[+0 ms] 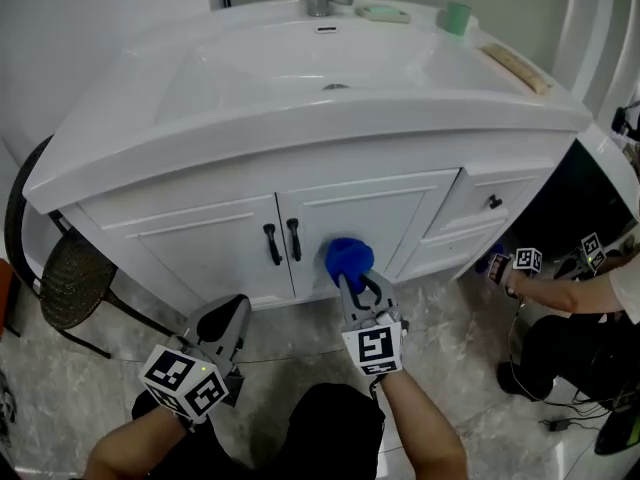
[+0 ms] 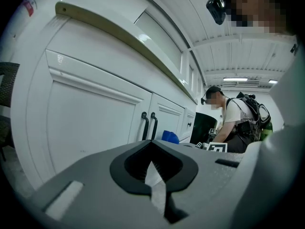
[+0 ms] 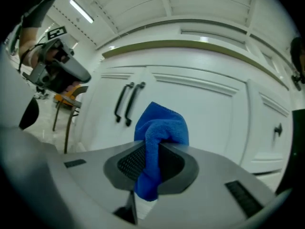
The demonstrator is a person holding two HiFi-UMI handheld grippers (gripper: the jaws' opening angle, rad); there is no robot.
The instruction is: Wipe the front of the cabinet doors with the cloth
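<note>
Cloth (image 1: 349, 258) is clamped in right gripper (image 1: 361, 286) at cabinet door (image 1: 400, 216); left gripper (image 1: 232, 315) closed, empty.

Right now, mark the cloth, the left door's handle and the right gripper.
cloth (image 1: 349, 257), head view, middle of the bunched blue wad.
left door's handle (image 1: 271, 245), head view, middle of the black bar.
right gripper (image 1: 357, 282), head view, between its fingertips.
</note>
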